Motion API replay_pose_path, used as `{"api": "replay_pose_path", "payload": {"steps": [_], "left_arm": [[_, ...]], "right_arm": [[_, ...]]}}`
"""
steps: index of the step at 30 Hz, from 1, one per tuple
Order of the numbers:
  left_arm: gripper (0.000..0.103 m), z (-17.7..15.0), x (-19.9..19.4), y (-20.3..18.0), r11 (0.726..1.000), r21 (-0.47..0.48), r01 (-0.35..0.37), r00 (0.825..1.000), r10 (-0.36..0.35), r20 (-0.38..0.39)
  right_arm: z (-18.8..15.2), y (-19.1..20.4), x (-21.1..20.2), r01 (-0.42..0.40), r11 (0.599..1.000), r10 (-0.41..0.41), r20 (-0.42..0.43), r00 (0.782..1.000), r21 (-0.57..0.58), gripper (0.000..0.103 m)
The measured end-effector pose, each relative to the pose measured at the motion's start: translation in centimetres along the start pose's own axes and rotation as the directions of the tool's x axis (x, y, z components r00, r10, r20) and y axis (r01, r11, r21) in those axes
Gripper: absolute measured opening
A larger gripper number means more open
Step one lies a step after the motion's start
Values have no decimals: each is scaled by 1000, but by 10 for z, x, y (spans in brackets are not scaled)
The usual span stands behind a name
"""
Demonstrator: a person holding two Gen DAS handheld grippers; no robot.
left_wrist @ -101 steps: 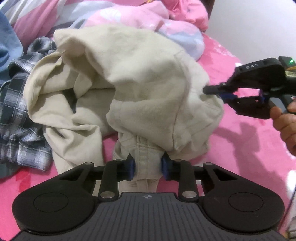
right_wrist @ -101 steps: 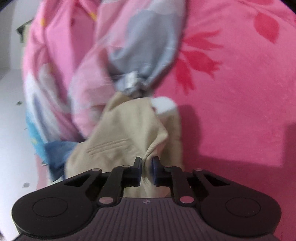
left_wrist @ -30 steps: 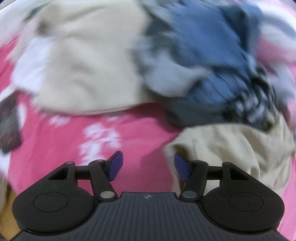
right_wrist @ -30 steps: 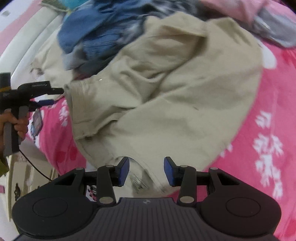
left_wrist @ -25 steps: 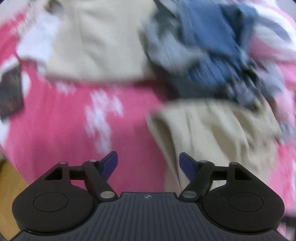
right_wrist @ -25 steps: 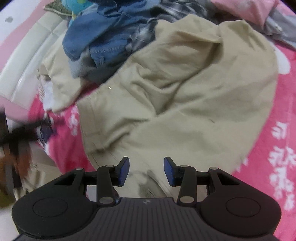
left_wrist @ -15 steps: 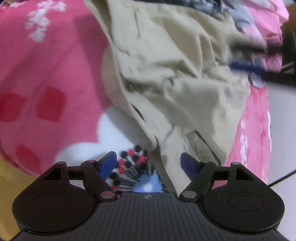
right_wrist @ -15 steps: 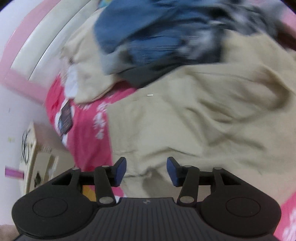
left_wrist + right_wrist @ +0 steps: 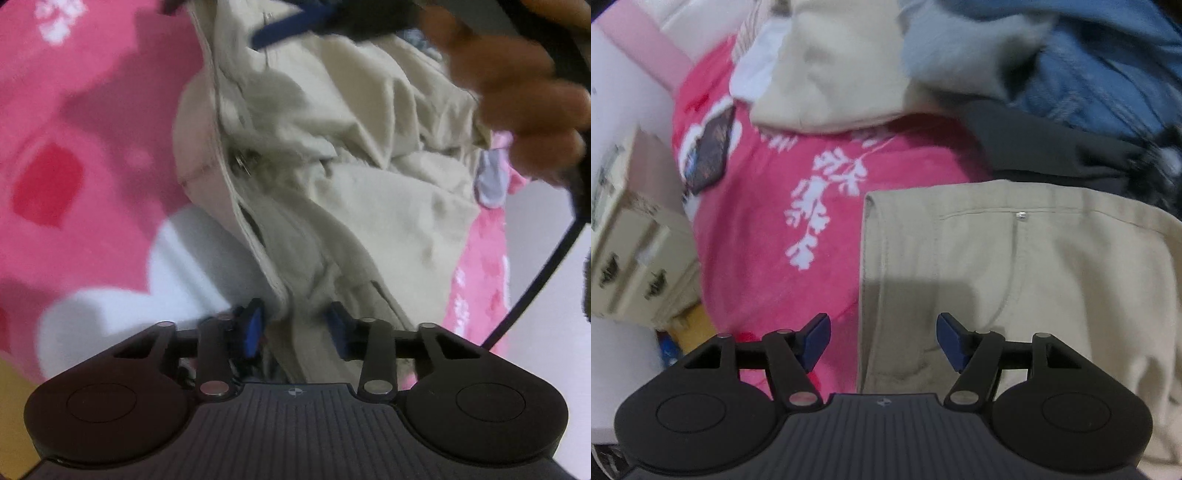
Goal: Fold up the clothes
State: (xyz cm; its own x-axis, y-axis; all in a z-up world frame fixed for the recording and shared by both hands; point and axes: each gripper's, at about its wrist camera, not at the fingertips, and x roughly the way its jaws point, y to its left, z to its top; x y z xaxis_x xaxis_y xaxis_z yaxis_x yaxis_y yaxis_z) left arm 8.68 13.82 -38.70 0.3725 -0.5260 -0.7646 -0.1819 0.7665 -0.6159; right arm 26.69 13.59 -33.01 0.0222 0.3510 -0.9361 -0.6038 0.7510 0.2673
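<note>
Right now, as I read my two feeds:

Garment in hand: beige trousers (image 9: 369, 192), spread crumpled on the bed's pink floral blanket (image 9: 81, 155); in my right wrist view the same trousers (image 9: 1052, 280) lie flatter, a pocket seam and a small metal rivet showing.

Left gripper (image 9: 293, 328): its fingers have just been closing, and a thick seamed edge of the trousers, likely the waistband, sits between them. I cannot tell whether the pads are pressing the cloth yet.

Right gripper (image 9: 882, 338): its fingers have just been opening and stand released, hovering over the corner edge of the trousers with nothing gripped. In my left view it (image 9: 295, 22) shows blurred at the top, carried by the person's hand (image 9: 517, 96).

Unsorted pile: a blue denim garment (image 9: 1089, 66), a dark garment (image 9: 1045, 147) and a second beige garment (image 9: 849, 74) lie heaped beyond the trousers, none of them folded.

Other things: a dark flat object, perhaps a phone (image 9: 709, 155), lies on the blanket well apart from the trousers.

Progress: early, by my judgement. The trousers are laid out but wrinkled, and I see no clean fold in them yet.

Left to do: secure both edges, smooth and fold the trousers, then work through the pile.
</note>
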Motion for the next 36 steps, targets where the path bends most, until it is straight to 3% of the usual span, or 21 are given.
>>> {"api": "replay_pose_path", "payload": {"steps": [4, 7, 12, 13, 14, 15, 16, 17, 22, 25, 30, 32, 36], "left_arm": [[35, -2, 2, 2, 999, 10, 34, 999, -34, -22], [27, 1, -5, 5, 996, 21, 88, 995, -88, -37], [20, 3, -7, 9, 993, 52, 104, 994, -102, -44], [20, 3, -7, 9, 993, 60, 100, 994, -98, -47], [20, 3, -7, 8, 993, 65, 96, 995, -93, -47], [20, 3, -8, 8, 993, 70, 92, 995, -89, -47], [20, 3, -9, 7, 993, 74, 87, 995, -84, -46], [20, 3, -10, 8, 994, 74, 83, 996, -80, -43], [26, 6, -14, 7, 994, 87, 64, 998, -62, -30], [38, 9, -12, 4, 991, 128, 50, 999, -46, -29], [39, 12, -6, 0, 984, 163, 78, 996, -69, -62], [35, 10, -4, -7, 977, 196, 84, 994, -68, -85], [9, 6, -10, -15, 972, 218, 84, 993, -62, -102]], "right_arm": [[1, 8, 15, 116, 993, -116, -35, 993, -15, 62], [3, 13, 7, 114, 993, -115, -12, 993, -29, 62], [16, 26, 25, 208, 971, -214, -37, 976, -115, 62], [16, 26, 30, 238, 963, -245, -41, 969, -129, 52], [17, 21, 31, 258, 959, -264, -44, 963, -117, 34], [18, 13, 27, 258, 963, -262, -44, 964, -80, 27], [19, 3, 20, 228, 973, -229, -39, 973, -20, 15], [18, -10, 9, 198, 979, -197, -30, 980, 49, 12], [5, -60, -45, 87, 961, -103, 47, 994, 264, 9], [-5, -78, -72, 25, 945, -61, 101, 993, 327, 9], [-13, -93, -88, -78, 920, 12, 172, 985, 383, 9], [-15, -94, -92, -113, 911, 37, 195, 980, 398, 9], [-18, -88, -102, -133, 899, 34, 236, 971, 417, 9]]}}
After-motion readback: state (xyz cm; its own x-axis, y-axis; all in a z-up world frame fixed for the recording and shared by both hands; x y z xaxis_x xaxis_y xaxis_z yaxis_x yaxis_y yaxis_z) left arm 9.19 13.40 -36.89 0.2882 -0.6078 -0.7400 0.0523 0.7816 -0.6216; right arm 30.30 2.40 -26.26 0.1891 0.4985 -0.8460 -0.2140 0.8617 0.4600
